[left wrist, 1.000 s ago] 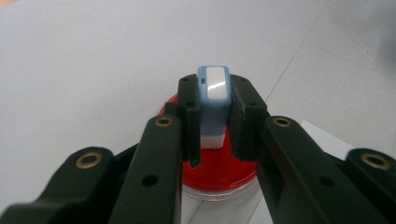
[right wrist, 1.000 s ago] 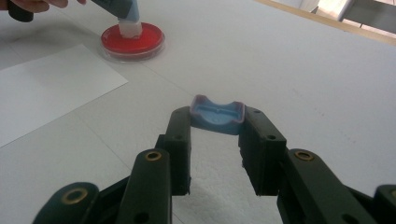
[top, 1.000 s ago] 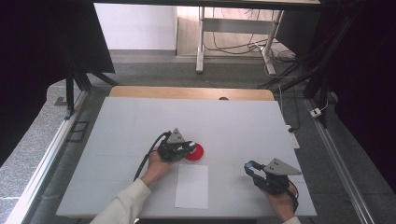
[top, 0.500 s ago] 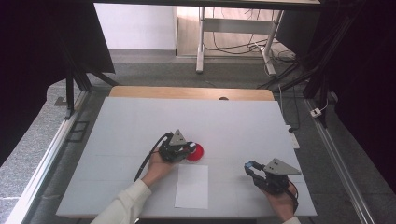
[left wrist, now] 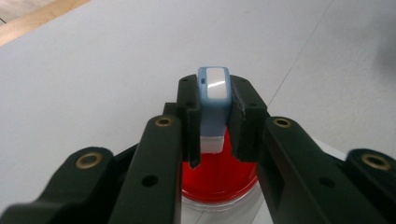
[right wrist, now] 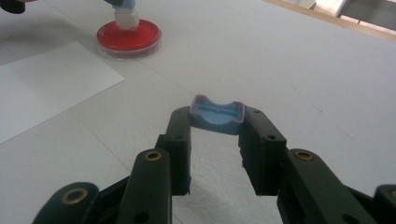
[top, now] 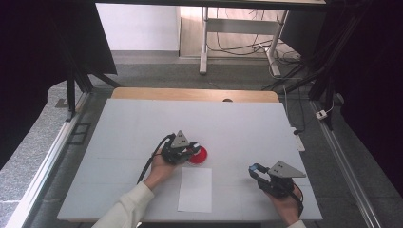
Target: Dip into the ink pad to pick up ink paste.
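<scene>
The left tool [top: 191,151] is clenched on a small blue-and-white stamp [left wrist: 213,100], which stands upright between its two black jaws with its white foot pointing down. In the left gripper view the stamp's foot sits over the red ink dish [left wrist: 219,179]; whether it touches the red surface cannot be told from that angle. In the right gripper view the foot appears to rest on the ink, near the far side of the dish [right wrist: 129,37]. The dish [top: 197,155] lies near the middle of the tabletop [top: 142,118], a little toward the near edge, and the left tool reaches it from its left side.

The right tool [top: 257,171] is clenched on a blue cap [right wrist: 217,114], a shallow curved piece gripped by its ends at the jaw tips and held just above the tabletop. This tool sits close to the near right corner of the tabletop, well apart from the dish.

A white sheet of paper [top: 196,189] lies flat by the near edge, between the two tools, just in front of the dish and not touching it.
</scene>
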### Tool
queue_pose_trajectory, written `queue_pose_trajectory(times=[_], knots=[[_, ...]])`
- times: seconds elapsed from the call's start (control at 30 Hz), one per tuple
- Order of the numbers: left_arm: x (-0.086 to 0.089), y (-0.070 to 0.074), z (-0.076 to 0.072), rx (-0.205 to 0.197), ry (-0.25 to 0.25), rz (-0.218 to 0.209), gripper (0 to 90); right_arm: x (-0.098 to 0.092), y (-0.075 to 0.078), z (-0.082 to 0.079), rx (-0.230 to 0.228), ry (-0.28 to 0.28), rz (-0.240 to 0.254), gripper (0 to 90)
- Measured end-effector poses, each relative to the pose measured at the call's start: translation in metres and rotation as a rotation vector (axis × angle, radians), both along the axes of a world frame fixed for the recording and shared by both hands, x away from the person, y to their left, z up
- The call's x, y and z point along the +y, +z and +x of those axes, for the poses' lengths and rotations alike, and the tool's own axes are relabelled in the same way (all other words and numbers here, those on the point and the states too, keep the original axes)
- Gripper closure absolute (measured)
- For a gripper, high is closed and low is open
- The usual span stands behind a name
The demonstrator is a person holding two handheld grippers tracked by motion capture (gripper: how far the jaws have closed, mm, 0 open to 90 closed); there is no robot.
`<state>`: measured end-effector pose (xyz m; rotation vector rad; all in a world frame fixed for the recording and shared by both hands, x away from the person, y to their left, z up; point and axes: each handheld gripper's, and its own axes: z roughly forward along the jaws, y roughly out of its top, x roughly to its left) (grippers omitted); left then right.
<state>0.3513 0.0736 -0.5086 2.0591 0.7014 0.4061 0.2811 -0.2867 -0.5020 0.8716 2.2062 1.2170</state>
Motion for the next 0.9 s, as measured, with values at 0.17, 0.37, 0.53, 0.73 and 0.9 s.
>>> queue_pose_trajectory(times=[0.17, 0.37, 0.53, 0.73, 0.9], knots=[[0.002, 0.002, 0.0, 0.006, -0.002, -0.012, 75.8, 0.0, 0.0, 0.0, 0.001, -0.001, -0.001, 64.5], [0.004, 0.004, 0.0, 0.025, -0.009, -0.044, 75.7, -0.001, 0.0, 0.0, -0.002, -0.001, 0.0, 64.5], [0.009, 0.013, -0.003, 0.027, -0.013, -0.073, 75.8, -0.001, 0.001, 0.0, -0.003, -0.002, 0.002, 64.5], [0.017, 0.027, -0.009, 0.033, -0.036, -0.106, 75.7, -0.001, 0.0, 0.0, -0.006, 0.002, 0.006, 64.5], [0.022, 0.034, -0.013, 0.04, -0.048, -0.125, 75.7, 0.0, 0.0, 0.0, -0.004, 0.001, 0.002, 64.4]])
